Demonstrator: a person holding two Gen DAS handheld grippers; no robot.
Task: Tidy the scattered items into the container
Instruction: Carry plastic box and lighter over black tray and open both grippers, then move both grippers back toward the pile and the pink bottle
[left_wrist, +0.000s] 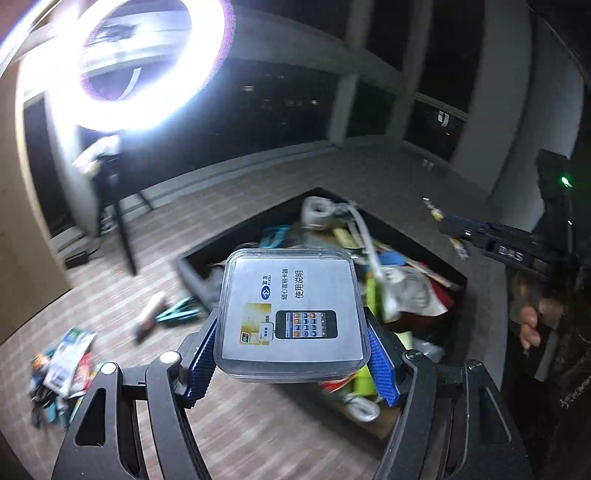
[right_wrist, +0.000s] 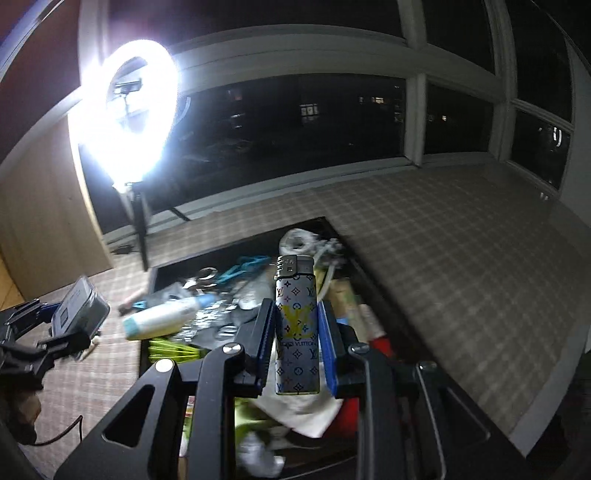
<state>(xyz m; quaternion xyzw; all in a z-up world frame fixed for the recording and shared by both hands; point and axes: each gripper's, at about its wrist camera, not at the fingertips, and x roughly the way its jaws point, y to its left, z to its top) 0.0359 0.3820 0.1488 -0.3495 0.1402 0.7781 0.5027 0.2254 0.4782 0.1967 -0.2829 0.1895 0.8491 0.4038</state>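
Clear plastic case (left_wrist: 291, 314) in left jaws, patterned lighter (right_wrist: 297, 325) in right, container (left_wrist: 406, 229) seemingly fabric

Clear plastic box (left_wrist: 291, 314) with a phone-picture leaflet sits clamped in my jaws, patterned lighter (right_wrist: 297, 325) upright in my others, over the dark, cluttered container (left_wrist: 417, 236).

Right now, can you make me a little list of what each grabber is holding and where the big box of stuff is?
left gripper: shut on clear plastic case with a printed card inside
right gripper: shut on patterned lighter, standing upright
container: dark open bin on the floor, already full of mixed items
still on floor: a pile of packets, a teal item
light: bright ring lamp on a stand
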